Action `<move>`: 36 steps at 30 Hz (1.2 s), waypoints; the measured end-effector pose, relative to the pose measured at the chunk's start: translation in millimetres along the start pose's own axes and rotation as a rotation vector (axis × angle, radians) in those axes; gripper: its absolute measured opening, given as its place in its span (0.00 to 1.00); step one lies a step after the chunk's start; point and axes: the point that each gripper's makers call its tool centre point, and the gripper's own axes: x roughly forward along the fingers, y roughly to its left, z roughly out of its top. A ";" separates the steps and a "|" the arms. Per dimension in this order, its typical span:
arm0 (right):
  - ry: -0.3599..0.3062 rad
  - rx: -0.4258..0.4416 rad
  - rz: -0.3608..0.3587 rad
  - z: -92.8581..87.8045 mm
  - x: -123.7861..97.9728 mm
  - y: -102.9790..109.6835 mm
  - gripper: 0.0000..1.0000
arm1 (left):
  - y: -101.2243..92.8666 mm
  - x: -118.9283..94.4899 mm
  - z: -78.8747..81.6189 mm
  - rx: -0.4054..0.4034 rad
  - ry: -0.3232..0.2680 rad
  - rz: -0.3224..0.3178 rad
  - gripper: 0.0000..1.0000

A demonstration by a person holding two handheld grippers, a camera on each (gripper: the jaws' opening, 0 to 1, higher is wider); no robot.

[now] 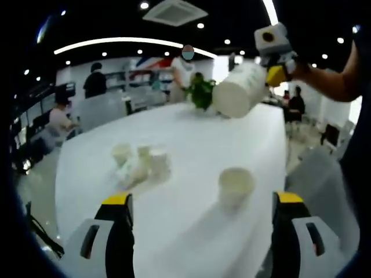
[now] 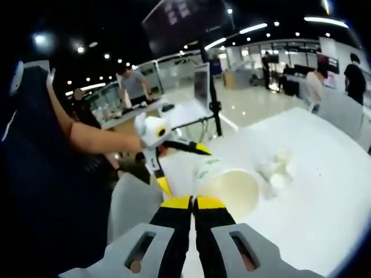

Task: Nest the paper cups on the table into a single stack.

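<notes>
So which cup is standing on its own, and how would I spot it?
Start at the long white table in the left gripper view. Toward its near end, right of the huddled cluster of cups, one paper cup stands upright. Unlike those, it has bare table all around it, and unlike the tilted cup held aloft by the right gripper, it rests on the table.

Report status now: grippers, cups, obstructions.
Left gripper open over the table. Right gripper shut on paper cup, held aloft. Single cup ahead, cup cluster beyond. Nothing between.
</notes>
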 end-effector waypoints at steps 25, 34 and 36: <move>0.567 -0.123 -0.036 -38.7 11.4 -0.8 0.00 | 12.7 -35.6 -26.5 -0.038 0.024 0.089 0.99; 0.696 -0.223 -0.048 -40.1 16.0 -4.3 0.00 | 16.1 -43.9 -31.6 -0.053 0.032 0.106 0.99; 0.731 -0.264 -0.061 -40.8 14.9 -7.8 0.00 | 16.5 -45.0 -31.9 -0.054 0.031 0.111 0.99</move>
